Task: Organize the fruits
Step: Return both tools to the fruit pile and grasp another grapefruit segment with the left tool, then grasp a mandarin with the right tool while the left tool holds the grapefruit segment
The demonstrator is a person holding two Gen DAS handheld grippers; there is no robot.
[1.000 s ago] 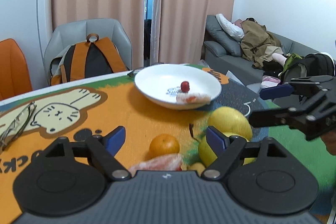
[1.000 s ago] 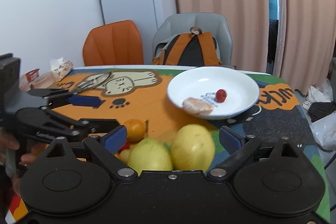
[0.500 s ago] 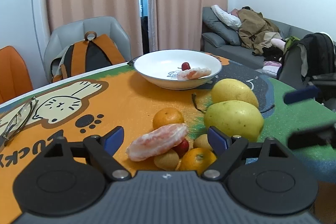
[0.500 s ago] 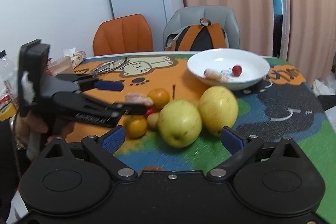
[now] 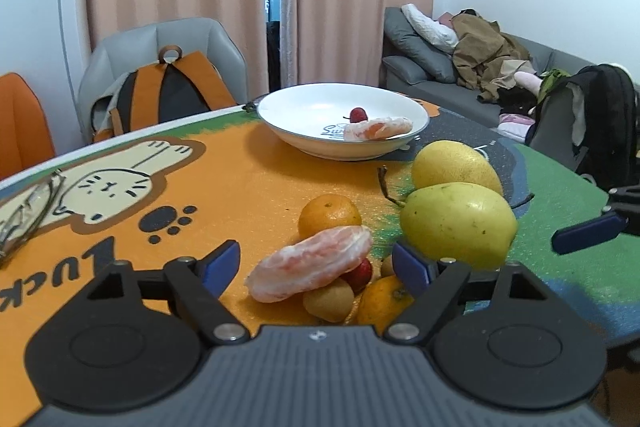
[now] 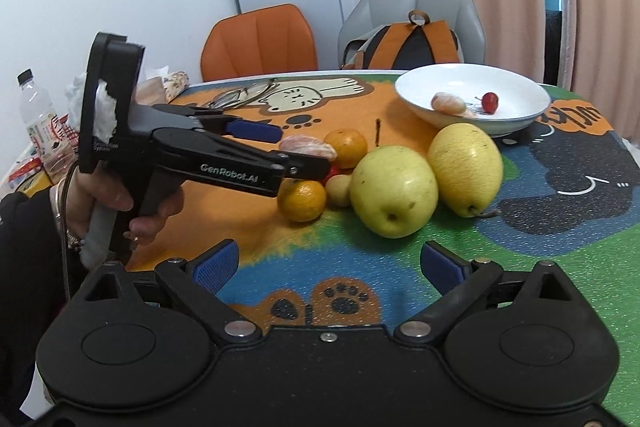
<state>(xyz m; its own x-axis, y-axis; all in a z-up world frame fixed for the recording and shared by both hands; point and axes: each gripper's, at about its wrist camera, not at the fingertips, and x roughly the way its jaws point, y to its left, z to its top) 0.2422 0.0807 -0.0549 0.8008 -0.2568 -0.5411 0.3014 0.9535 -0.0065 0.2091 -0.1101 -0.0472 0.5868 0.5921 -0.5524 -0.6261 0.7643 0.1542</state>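
Observation:
A fruit pile lies on the cartoon-cat table mat point(image 5: 240, 195): a green pear point(image 5: 458, 223), a yellow pear point(image 5: 454, 165), two mandarins point(image 5: 330, 215) point(image 6: 302, 199), a small tan fruit point(image 5: 328, 301) and a red berry point(image 5: 362, 271). On top rests a peeled citrus piece point(image 5: 304, 269). My left gripper point(image 5: 314, 261) straddles that piece; its jaws are closing, and the pads stand clear of it. Behind the pile, a white bowl point(image 5: 304, 107) holds another peeled piece point(image 5: 378, 129) and a red berry point(image 5: 359, 114). My right gripper point(image 6: 328, 263) hangs open and empty in front of the pears.
Glasses point(image 5: 28, 211) lie on the mat's left side. An orange backpack point(image 5: 168, 87) sits on a grey chair behind the table, next to an orange chair point(image 6: 260, 43). A water bottle point(image 6: 38, 115) and tissues stand at the table's left end. A sofa point(image 5: 440, 79) lies beyond.
My left gripper sank and drew back, so the peeled piece now lies between its jaws. My right gripper pulled back from the pears, which were between its fingers before.

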